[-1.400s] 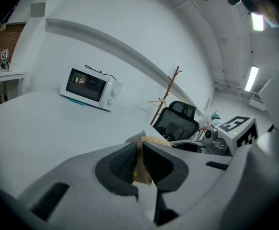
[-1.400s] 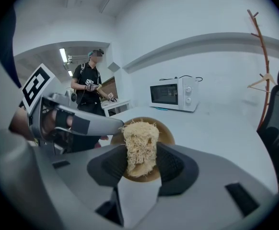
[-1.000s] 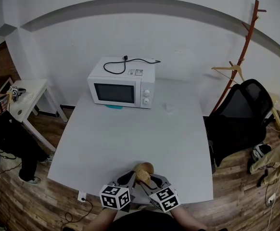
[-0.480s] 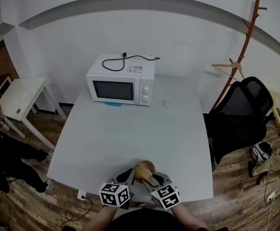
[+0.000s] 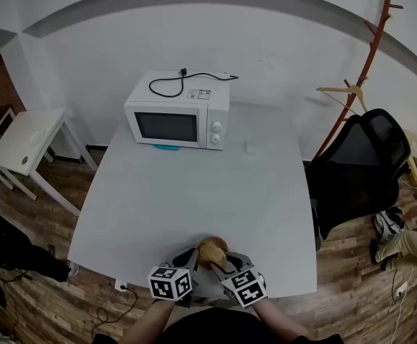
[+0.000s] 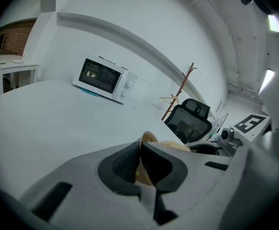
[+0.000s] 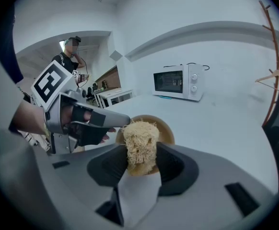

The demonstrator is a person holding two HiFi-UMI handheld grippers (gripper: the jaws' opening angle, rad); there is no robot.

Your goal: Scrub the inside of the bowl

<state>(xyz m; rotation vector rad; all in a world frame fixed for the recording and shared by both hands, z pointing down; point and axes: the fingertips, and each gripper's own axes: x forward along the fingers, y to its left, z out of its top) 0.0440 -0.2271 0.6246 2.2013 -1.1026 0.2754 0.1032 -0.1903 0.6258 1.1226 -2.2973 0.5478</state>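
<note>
The left fingers [image 6: 128,161], just closing on the bowl [image 6: 149,138] rim between them, grip thinly, so hard strokes of the scrubber [image 7: 140,143] clamped between the right fingers [image 7: 174,166] could wrench it loose.

bowl [image 7: 166,131]: near half hidden behind scrubber [image 7: 140,139], right gripper [image 7: 139,166] | scrubber base: buried between jaws | white item [image 5: 250,147] far beyond gripper: too small to tell

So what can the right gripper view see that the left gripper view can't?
Only the right gripper view: the scrubber in its jaws, the bowl's inside, the left gripper and a person behind. Only the left gripper view: its jaws, which have just been closing, pinching the bowl's rim, plus a marker cube at the right. Both: microwave, table, bowl.
</note>
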